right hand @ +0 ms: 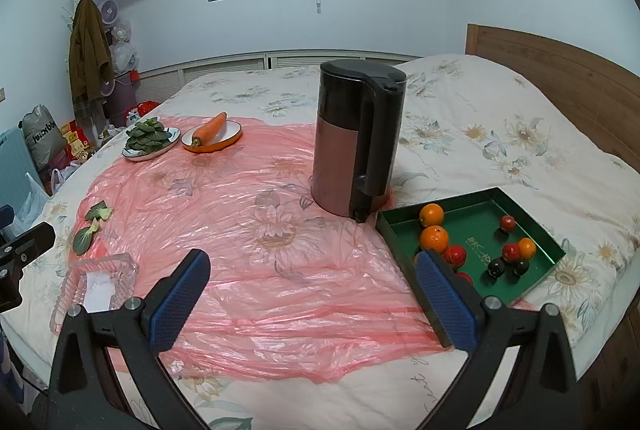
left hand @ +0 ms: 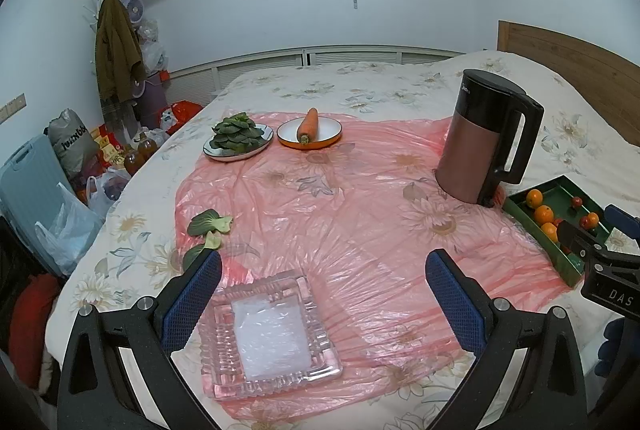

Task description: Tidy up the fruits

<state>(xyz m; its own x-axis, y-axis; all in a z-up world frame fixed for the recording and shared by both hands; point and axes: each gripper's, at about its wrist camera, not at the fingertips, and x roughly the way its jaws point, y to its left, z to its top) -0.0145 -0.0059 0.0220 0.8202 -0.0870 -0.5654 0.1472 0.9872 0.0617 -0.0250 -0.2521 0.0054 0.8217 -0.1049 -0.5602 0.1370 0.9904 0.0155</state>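
A green tray (right hand: 516, 204) at the right holds several fruits: oranges (right hand: 434, 239), small red fruits (right hand: 454, 255) and dark ones (right hand: 496, 267). The tray also shows in the left wrist view (left hand: 560, 186). A clear glass dish (left hand: 272, 334) lies on the pink plastic sheet (right hand: 280, 250) at the front left; it also shows in the right wrist view (right hand: 96, 282). My left gripper (left hand: 323, 294) is open and empty, above the dish. My right gripper (right hand: 312, 294) is open and empty, its right finger beside the tray's near left corner.
A brown and black kettle (right hand: 356, 138) stands mid-bed beside the tray. At the back a plate of greens (left hand: 238, 138) and an orange dish with a carrot (left hand: 308, 128). Loose leaves (left hand: 208, 224) lie at the left. Bags and bottles fill the floor at the left.
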